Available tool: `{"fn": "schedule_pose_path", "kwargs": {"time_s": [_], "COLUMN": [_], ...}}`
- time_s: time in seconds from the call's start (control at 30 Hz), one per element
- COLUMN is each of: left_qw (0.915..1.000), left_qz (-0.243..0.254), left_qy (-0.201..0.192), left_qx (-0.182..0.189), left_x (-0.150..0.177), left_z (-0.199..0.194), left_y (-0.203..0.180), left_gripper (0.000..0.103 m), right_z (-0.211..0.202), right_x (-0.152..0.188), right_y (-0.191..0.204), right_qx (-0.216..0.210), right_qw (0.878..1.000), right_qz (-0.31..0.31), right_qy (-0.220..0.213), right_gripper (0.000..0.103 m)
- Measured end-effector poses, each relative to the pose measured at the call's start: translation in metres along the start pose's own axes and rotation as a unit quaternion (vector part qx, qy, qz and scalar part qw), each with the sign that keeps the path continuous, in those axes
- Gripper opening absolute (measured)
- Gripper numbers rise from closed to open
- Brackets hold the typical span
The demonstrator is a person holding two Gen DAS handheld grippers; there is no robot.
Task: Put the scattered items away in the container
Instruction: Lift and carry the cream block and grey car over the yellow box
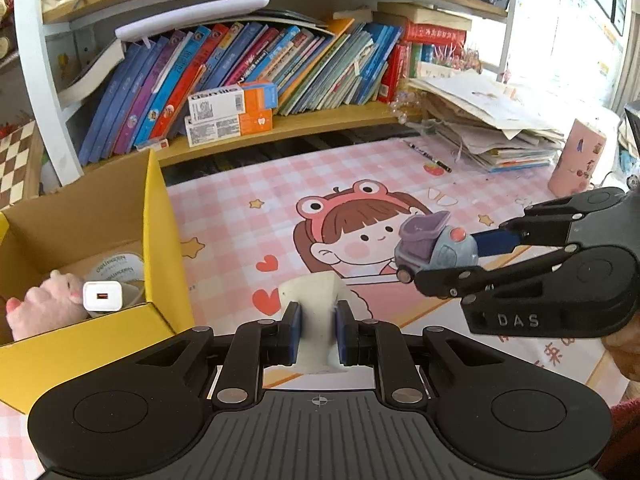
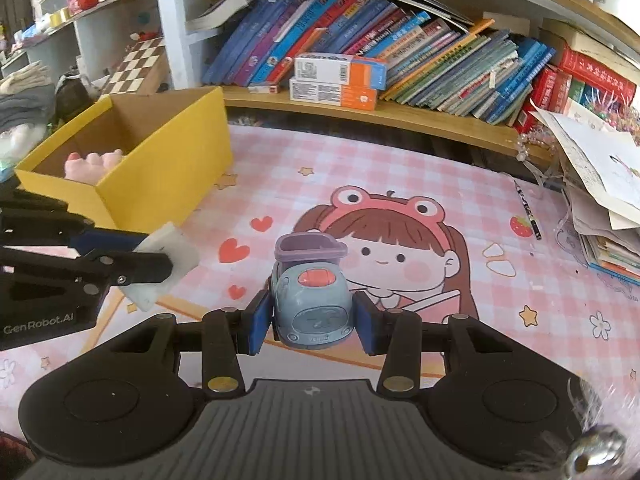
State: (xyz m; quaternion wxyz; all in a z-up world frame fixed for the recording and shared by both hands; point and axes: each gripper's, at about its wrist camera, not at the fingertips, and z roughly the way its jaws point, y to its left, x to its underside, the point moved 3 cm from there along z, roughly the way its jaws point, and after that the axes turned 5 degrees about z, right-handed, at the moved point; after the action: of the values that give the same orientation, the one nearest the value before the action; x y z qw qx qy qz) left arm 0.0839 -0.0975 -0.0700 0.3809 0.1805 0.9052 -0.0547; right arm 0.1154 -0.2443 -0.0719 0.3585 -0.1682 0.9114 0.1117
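My left gripper (image 1: 318, 320) is shut on a white chunky block (image 1: 314, 296), held above the pink cartoon desk mat (image 1: 240, 184). From the right wrist view, that gripper (image 2: 154, 256) and the white block (image 2: 176, 252) are at the left, just in front of the yellow cardboard box (image 2: 168, 160). My right gripper (image 2: 313, 320) is shut on a blue-grey toy car with a purple bin (image 2: 310, 300). In the left wrist view, the right gripper (image 1: 452, 262) holds the toy car (image 1: 434, 246) to the right. The yellow box (image 1: 160, 240) holds a pink plush (image 1: 44, 300), a white charger (image 1: 102, 296) and a tape roll (image 1: 120, 266).
A low shelf of leaning books (image 1: 256, 68) and two orange-white cartons (image 1: 232, 114) runs along the back. A stack of papers (image 1: 488, 128) and a pink cup (image 1: 576, 160) stand at the right. A pen (image 1: 430, 157) lies on the mat. A chessboard (image 2: 136, 66) sits behind the box.
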Motion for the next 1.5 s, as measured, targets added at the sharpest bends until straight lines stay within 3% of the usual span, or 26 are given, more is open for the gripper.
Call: {"fn": "schedule_pose_path", "kwargs": {"time_s": [0.7, 1.1, 1.5], "left_qw": [0.9983, 0.9985, 0.9983], "left_qz": [0.033, 0.027, -0.012], "left_qy": [-0.019, -0.032, -0.057], "left_qx": [0.043, 0.034, 0.005], "left_x": [0.013, 0.025, 0.033], "left_z": [-0.027, -0.047, -0.072], "left_y": [0.012, 0.048, 0.101], "left_gripper": [0.017, 0.017, 0.017], "right_z": [-0.027, -0.019, -0.006], "right_x": [0.013, -0.002, -0.026], "right_y": [0.037, 0.082, 0.138], "right_qx": [0.04, 0.027, -0.007], "right_qw": [0.999, 0.999, 0.999], "right_qz": [0.018, -0.001, -0.039], "right_qy": [-0.01, -0.019, -0.023], "right_gripper": [0.041, 0.041, 0.041]}}
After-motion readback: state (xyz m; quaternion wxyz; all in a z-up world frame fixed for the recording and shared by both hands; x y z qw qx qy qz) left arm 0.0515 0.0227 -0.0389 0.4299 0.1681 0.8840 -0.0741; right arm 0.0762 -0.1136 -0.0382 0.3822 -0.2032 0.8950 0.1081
